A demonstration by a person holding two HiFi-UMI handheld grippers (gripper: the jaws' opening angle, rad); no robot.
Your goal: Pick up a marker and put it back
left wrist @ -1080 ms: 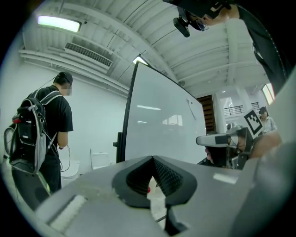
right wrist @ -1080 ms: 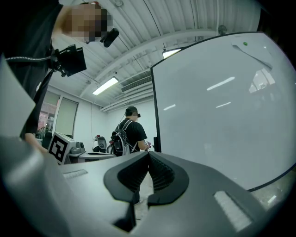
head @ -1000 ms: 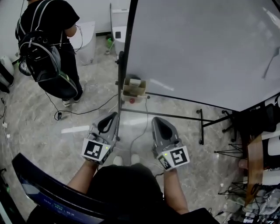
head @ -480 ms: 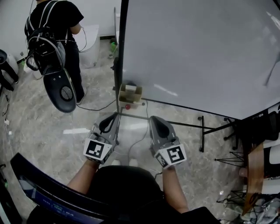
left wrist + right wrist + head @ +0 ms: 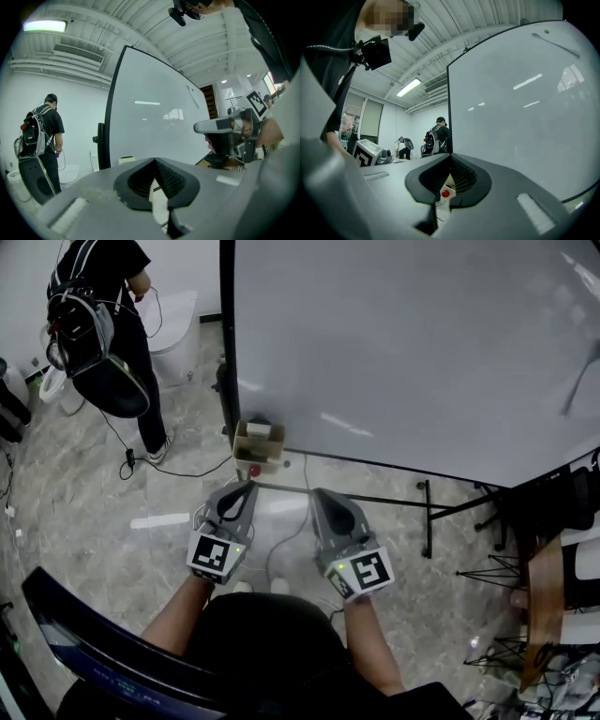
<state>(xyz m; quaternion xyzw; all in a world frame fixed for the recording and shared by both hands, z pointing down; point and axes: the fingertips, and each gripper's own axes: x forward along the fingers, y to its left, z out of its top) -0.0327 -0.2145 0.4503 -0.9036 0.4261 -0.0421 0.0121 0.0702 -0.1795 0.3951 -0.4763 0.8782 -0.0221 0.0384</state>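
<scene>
Both grippers are held side by side in front of me, low over the floor and pointing at the foot of a big whiteboard. My left gripper is shut with nothing in it; its jaws meet at a point in the left gripper view. My right gripper is also shut and empty. A thin grey stick-like shape lies on the board at the far right; I cannot tell whether it is a marker. No marker is in either grip.
A small cardboard box sits on the board's stand, with a red object beside it. A person with a backpack stands at the back left. Cables run over the marble floor. Stand legs and dark furniture fill the right.
My view has swung, so the whiteboard's edge and the box now lie further left. The person with the backpack has shifted. Both grippers stay shut and side by side.
</scene>
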